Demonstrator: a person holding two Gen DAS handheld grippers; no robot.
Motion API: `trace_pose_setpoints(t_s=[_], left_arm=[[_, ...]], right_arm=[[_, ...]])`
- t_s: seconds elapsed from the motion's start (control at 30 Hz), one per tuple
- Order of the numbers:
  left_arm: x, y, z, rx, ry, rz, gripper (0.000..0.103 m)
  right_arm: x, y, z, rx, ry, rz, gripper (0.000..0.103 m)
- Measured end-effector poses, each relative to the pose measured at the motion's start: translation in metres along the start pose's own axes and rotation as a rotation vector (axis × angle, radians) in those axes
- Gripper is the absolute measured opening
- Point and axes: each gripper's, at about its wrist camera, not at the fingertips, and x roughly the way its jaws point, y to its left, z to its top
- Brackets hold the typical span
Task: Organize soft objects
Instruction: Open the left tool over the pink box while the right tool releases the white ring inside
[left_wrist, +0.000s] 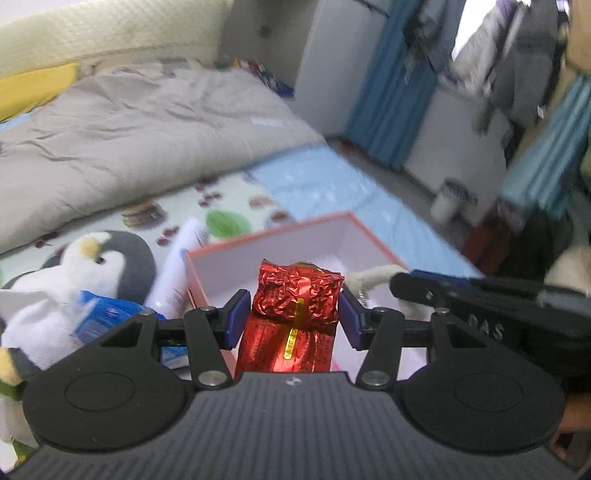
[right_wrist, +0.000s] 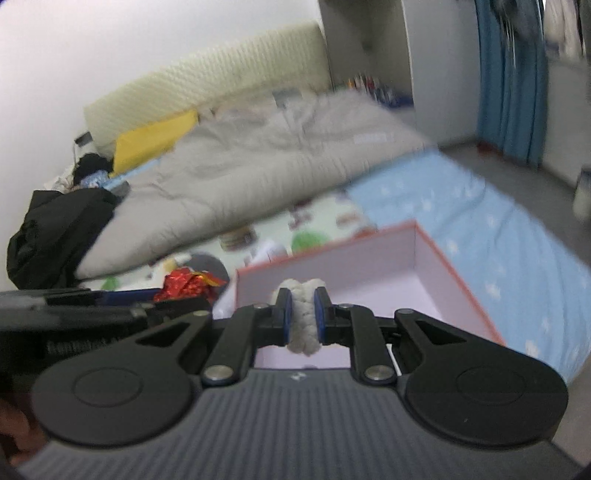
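Between the left tool's (left_wrist: 293, 314) pads sits a red foil packet (left_wrist: 295, 295).

1 pink box (left_wrist: 354, 236), 1 red foil packet (left_wrist: 295, 299), 1 white braided rope (right_wrist: 303, 314), 1 penguin plush (left_wrist: 96, 266), 1 white tube (left_wrist: 177, 266), 1 blue carton (left_wrist: 107, 317).

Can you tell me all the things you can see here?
red foil packet: one, shiny red, between the left gripper's pads, over the box
white braided rope: one, cream, pinched in the right gripper
box: one, pink, open, on the bed
penguin plush: one, grey and white, left of the box
blue carton: one, against the penguin
white tube: one, beside the box
duvet: one, grey, behind
black clothing: one heap, far left
left gripper: black, blue pads
right gripper: black, blue pads
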Motion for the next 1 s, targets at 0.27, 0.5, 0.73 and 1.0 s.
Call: trace_pose_setpoints(t_s=[0.27, 0.5, 0.73, 1.0], left_arm=[[0.079, -0.021, -0.022, 0.038, 0.162, -0.014, 0.058], [0.116, -0.030, -0.042, 0.079, 0.247, -0.009, 0.058], [0.119, -0.026, -0.048, 0.074, 0.261, -0.005, 0.061], [0.084, -0.020, -0.039, 0.035, 0.167, -0.015, 0.064]], right_arm=[[0.041, -0.038, -0.029, 0.038, 0.154, -0.089, 0.017], [0.061, -0.056, -0.055, 0.050, 0.221, -0.141, 0.018], [0.063, -0.069, -0.070, 0.089, 0.240, -0.144, 0.024], [0.047, -0.068, -0.061, 0.102, 0.169, -0.125, 0.036]])
